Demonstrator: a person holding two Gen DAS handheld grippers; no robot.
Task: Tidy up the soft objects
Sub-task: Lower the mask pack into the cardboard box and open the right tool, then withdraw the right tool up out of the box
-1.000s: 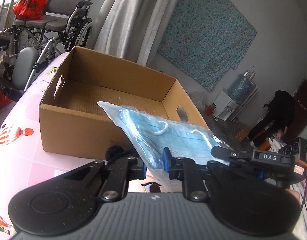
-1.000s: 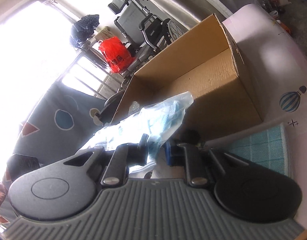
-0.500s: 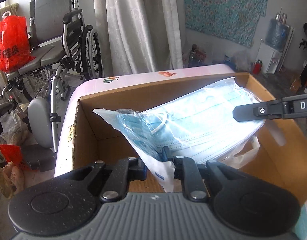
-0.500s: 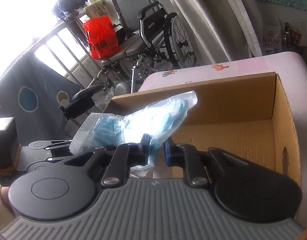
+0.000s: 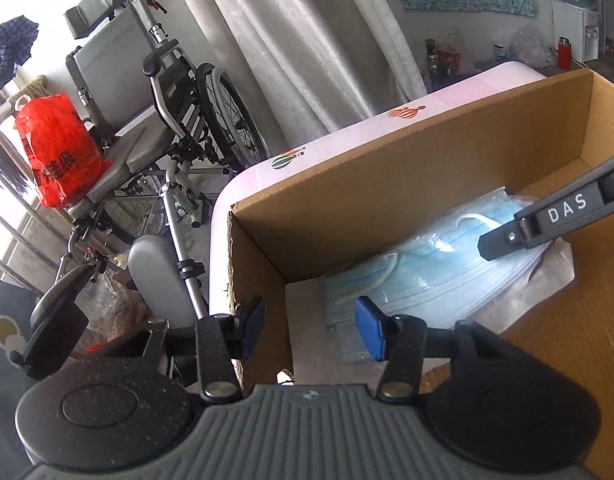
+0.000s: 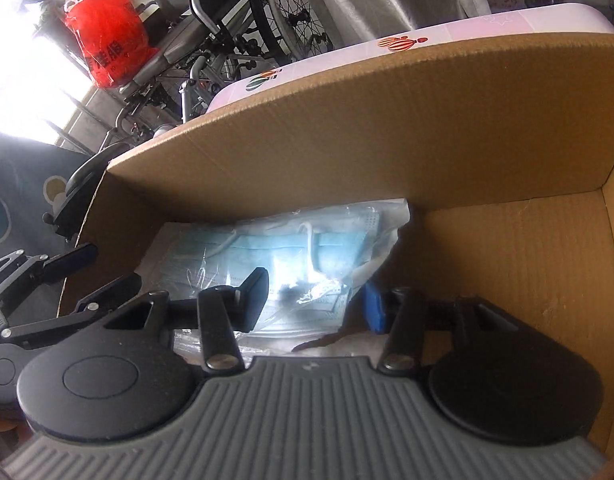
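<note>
A clear bag of blue face masks lies on the floor of the brown cardboard box, against its far wall. It also shows in the right wrist view, inside the box. My left gripper is open at the box's left corner, its jaws astride the side wall, nothing held. My right gripper is open just above the bag's near end, empty. A finger of the right gripper reaches in over the bag from the right.
The box stands on a pink table with balloon prints. A wheelchair with a red plastic bag on its seat stands beyond the table's far edge. Grey curtains hang behind.
Both grippers carried the bag of masks over the box, lowered it inside and opened. The bag now lies on the box floor, released.
</note>
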